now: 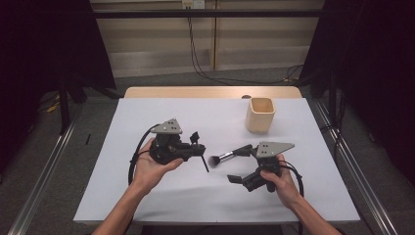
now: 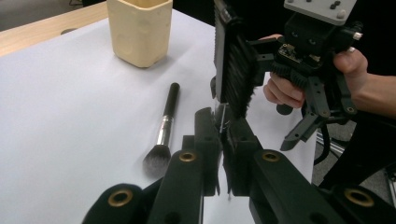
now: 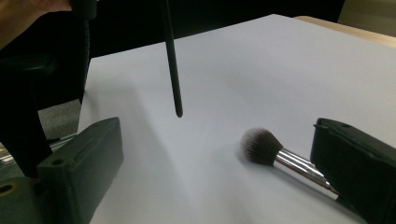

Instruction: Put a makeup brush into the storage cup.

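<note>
Brushes on the table: one pinched, one waiting

Table [image 1: 161, 196] first, covered in plain white, with both forearms coming in over its near edge. Behind the action stands the cream cup [image 1: 260, 114], upright and open-mouthed, well apart from both tools; my guess is that the brushes are meant to end up in it.

Now the left gripper [image 1: 194, 146]: its jaws are clamped tight on a flat black brush [image 2: 233, 70], caught at the thin end so the dark bristle block rides up above the jaws. From the right gripper view its slim black handle [image 3: 172, 60] hangs down, the tip clear of the table. Gripping it that low probably leaves the long part free to drop into the cup.

Over to the right gripper [image 1: 244, 164]: jaws spread wide, nothing pressed between them, set either side of the makeup brush [image 1: 229, 155]. That one lies flat mid-table, near the cup, a black handle, a shiny silver collar, and a soft rounded tuft, dark with pale tips, pointing toward the left gripper. The wide stance looks like a line-up for a pick.
</note>
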A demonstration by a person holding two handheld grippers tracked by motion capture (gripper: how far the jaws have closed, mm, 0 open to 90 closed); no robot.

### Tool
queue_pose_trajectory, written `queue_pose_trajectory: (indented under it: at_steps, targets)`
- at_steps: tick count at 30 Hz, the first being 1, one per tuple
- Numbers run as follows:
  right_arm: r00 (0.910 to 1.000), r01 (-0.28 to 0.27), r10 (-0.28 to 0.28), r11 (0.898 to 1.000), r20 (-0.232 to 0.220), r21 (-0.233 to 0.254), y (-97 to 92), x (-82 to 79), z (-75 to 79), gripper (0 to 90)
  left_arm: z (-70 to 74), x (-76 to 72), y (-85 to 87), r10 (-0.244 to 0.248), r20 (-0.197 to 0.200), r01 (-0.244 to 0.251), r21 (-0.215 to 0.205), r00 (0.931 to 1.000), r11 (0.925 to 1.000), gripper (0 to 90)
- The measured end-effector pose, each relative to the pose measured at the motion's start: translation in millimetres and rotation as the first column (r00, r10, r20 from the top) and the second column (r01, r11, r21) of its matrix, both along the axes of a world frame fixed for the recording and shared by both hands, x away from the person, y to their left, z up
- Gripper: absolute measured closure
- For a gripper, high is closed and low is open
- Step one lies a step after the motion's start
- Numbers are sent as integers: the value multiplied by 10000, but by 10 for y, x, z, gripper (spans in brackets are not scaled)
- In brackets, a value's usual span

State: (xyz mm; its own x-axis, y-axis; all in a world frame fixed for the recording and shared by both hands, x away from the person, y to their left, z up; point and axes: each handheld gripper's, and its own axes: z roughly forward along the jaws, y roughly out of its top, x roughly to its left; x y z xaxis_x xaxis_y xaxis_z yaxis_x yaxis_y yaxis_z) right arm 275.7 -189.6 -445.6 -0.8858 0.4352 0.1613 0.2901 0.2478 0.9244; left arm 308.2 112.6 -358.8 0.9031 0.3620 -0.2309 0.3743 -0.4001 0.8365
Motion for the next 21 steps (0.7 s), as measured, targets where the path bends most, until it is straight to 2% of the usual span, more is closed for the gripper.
queue_pose_trajectory:
  at_steps: [2, 8, 13, 18, 21]
  targets:
    - [9999, -77, 76, 9999, 94, 75, 17, -8, 4, 20, 7, 4, -24, -136, -21, 136, 104, 9999, 9999, 856]
    - [9997, -205, 204, 9998, 162, 55, 110, -16, 14, 9, -27, 43, -111, -240, -430, 259, 450, 9988, 9987, 856]
    - [9989, -473, 473, 9989, 16, 14, 215, -6, 33, 9, -48, 31, -154, -374, -473, 397, 484, 9982, 9980, 855]
    - [9981, -605, 607, 9981, 111, -104, 321, 16, 77, 16, -71, 27, -164, -394, -594, 410, 260, 9975, 9988, 855]
    - [9963, -843, 845, 9964, 177, -88, 378, 31, 90, 16, -95, 20, -170, -458, -602, 474, 262, 9971, 9985, 856]
